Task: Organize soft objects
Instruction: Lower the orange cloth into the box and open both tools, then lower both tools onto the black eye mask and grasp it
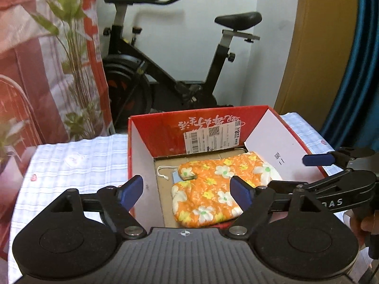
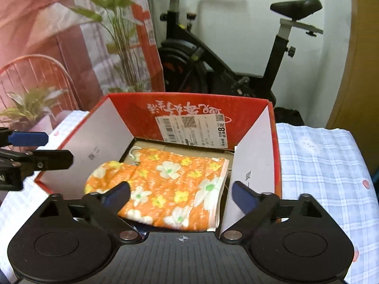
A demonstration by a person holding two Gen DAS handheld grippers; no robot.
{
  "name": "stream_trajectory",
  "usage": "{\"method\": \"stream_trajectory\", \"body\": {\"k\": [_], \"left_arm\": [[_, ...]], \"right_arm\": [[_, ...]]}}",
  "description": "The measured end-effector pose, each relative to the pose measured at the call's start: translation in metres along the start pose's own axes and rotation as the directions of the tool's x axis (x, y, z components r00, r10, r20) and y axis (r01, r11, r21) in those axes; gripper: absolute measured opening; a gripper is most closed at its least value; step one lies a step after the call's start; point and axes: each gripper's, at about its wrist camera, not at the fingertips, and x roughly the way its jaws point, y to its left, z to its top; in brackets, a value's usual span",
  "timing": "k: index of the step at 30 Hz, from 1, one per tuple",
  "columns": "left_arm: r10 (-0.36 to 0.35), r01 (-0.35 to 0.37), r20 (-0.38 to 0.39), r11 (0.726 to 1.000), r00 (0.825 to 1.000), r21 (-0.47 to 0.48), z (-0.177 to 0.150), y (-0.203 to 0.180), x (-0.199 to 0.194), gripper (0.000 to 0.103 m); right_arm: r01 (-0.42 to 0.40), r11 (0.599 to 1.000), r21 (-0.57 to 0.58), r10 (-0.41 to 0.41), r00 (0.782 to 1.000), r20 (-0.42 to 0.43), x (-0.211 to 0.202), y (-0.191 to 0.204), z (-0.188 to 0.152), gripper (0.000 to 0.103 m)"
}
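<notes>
Now the orange flower mitt (image 2: 165, 184) is seen lying in the red box (image 2: 189, 111), just ahead of both grippers. The left gripper (image 1: 187, 191) and right gripper (image 2: 182, 194) are held wide open, and nothing is gripped.

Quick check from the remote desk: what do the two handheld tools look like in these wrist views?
Both match. The left tool and right tool are black plastic with blue finger pads, a ribbed grey-black base plate bearing a small crosshair mark, round pivot housings and silver screws. White lettering shows on the right tool's side in the left view.
</notes>
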Motion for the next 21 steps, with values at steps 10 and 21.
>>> {"method": "stream_trajectory", "body": {"k": [10, 21], "left_arm": [[0.000, 0.000, 0.012, 0.999, 1.000, 0.041, -0.058, -0.011, -0.051, 0.087], [-0.054, 0.044, -0.062, 0.988, 0.997, -0.147, -0.130, -0.002, -0.047, 0.072]], "right_arm": [[0.017, 0.998, -0.061, -0.009, 0.991, 0.136, -0.055, 0.021, -0.042, 0.103], [-0.018, 0.999, -0.032, 0.024, 0.979, 0.204, -0.077, 0.043, -0.115, 0.103]]}}
